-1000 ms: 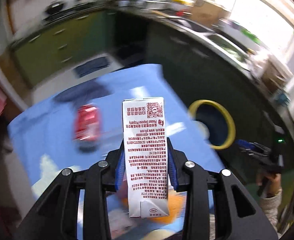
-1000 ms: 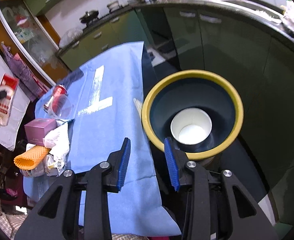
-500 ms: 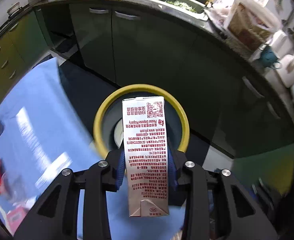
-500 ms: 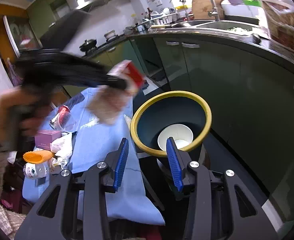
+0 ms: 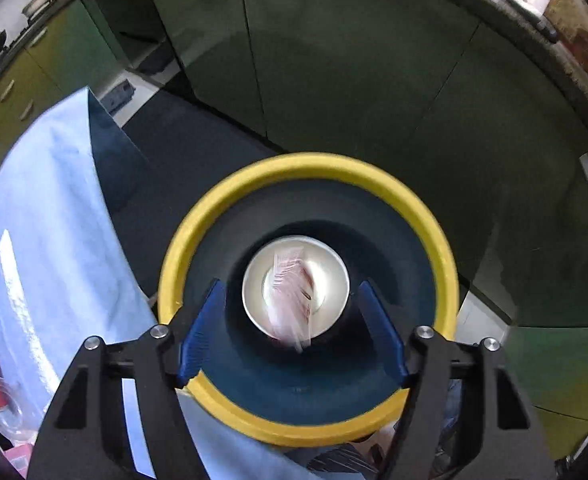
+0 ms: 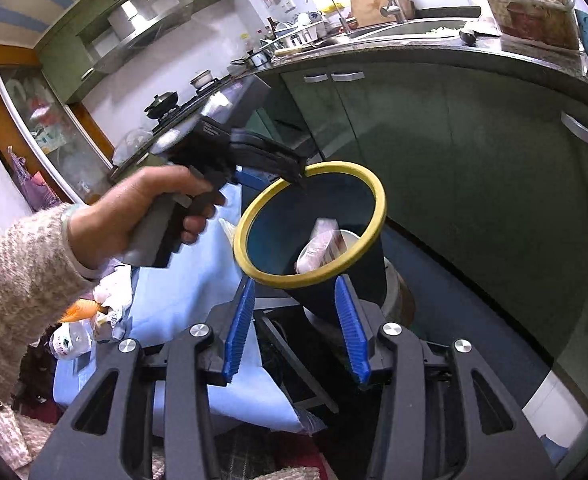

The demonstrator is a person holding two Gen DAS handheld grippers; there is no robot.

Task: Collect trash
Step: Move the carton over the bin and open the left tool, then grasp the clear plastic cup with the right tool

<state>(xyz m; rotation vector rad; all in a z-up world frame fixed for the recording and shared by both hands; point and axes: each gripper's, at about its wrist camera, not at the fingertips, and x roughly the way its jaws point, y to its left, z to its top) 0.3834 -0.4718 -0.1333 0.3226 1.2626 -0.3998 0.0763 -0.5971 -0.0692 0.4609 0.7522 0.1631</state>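
Carton (image 5: 290, 296) dropping into the bin (image 5: 214, 208), left gripper (image 5: 290, 330) opening, empty; next grab's table trash at 8 o'clock.

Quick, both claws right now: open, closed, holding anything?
Left claw: opening, empty; the carton is dropping into the yellow-rimmed bin.
Right claw: opening slightly, nothing between its pads.

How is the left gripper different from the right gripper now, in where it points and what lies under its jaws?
The left gripper points steeply down into the yellow-rimmed bin; the right gripper hangs beside it, pointing at its outer wall. The left gripper's jaws are opening and stand wider, with the blurred carton below them inside the bin; the right gripper's jaws are narrower, also opening. Both are empty, with blue pads.
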